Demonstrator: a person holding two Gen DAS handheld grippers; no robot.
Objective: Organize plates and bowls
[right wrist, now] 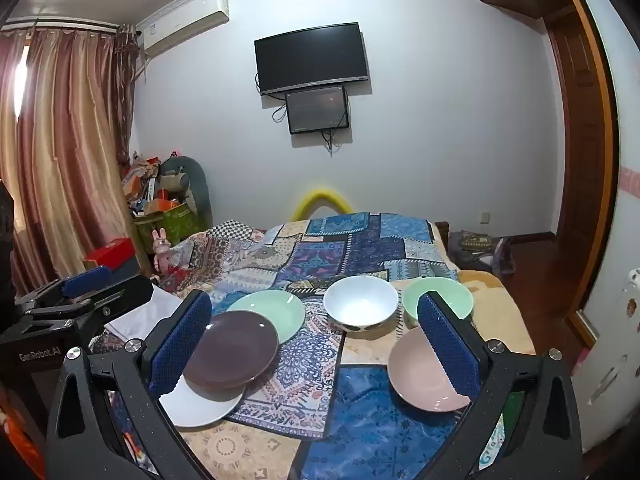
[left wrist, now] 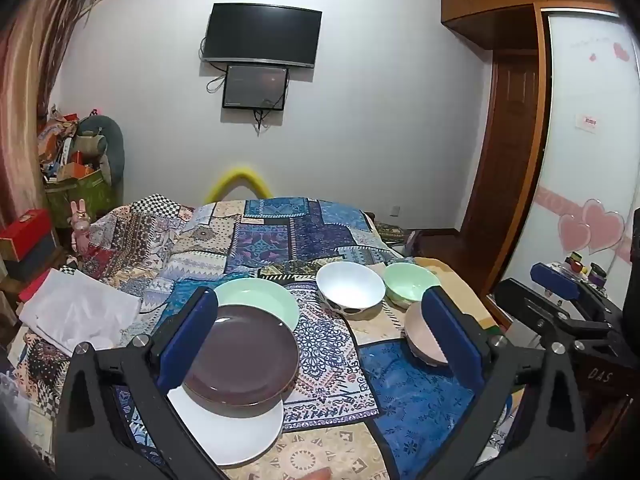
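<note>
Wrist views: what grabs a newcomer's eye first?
The dishes on the patchwork bedspread: a brown plate overlapping a white plate and a green plate at left, and a white bowl, green bowl and pink bowl at right. Behind, a dark TV hangs on the wall.

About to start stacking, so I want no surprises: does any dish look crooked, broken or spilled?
Nothing broken or spilled. The brown plate sits askew, overlapping the white plate and the green plate rather than stacked squarely. The bowls stand upright.
</note>
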